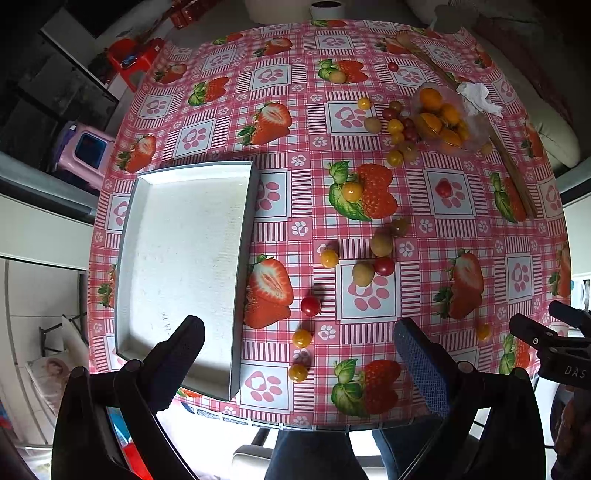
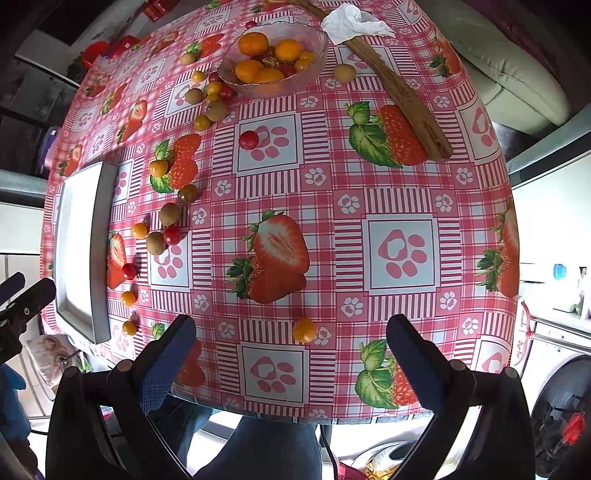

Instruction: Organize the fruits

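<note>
Small fruits lie scattered on the strawberry tablecloth: a red cherry tomato (image 1: 310,306), yellow-orange berries (image 1: 301,338), brown longans (image 1: 363,273). A glass bowl (image 1: 448,122) at the far right holds oranges; it also shows in the right wrist view (image 2: 273,59). An empty white tray (image 1: 184,266) lies at the left, also in the right wrist view (image 2: 79,243). My left gripper (image 1: 299,354) is open above the near table edge, with two yellow berries between its fingers. My right gripper (image 2: 291,350) is open and empty, with one yellow berry (image 2: 304,330) just ahead.
A wooden spatula (image 2: 399,88) and a crumpled tissue (image 2: 351,22) lie at the far right of the round table (image 2: 480,229). A pink stool (image 1: 85,151) and red stool stand beyond the left edge. A washing machine (image 2: 561,406) is at the right.
</note>
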Demonstrator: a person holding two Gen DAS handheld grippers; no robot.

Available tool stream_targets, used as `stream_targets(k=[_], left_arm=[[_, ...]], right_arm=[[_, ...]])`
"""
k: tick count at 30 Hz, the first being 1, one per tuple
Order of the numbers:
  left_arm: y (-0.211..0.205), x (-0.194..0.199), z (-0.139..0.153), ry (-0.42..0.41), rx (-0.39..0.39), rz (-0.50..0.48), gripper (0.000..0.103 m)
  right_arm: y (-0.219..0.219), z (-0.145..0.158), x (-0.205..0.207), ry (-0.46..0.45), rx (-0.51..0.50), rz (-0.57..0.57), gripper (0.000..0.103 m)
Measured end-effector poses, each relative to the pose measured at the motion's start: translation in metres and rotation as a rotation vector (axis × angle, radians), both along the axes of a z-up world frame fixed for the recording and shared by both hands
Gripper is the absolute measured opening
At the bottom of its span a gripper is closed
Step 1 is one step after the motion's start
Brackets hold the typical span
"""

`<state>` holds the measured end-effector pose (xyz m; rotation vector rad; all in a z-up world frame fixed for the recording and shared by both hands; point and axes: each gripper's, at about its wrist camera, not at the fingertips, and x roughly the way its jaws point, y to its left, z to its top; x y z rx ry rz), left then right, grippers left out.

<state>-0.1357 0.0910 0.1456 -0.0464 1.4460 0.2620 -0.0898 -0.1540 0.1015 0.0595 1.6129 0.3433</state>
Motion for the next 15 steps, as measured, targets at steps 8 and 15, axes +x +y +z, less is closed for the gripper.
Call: stream_targets(k=[8, 15], left_arm=[[0.008, 0.05, -0.042, -0.009, -0.023, 0.014, 0.103], [0.008, 0.09, -0.085, -0.024, -0.017, -0.016, 0.103]], right_arm=[[0.011, -0.007, 0.024, -0.009, -0.031, 0.013, 0.103], [0.034, -0.023, 0.059, -0.04, -0.04, 0.017, 0.103]])
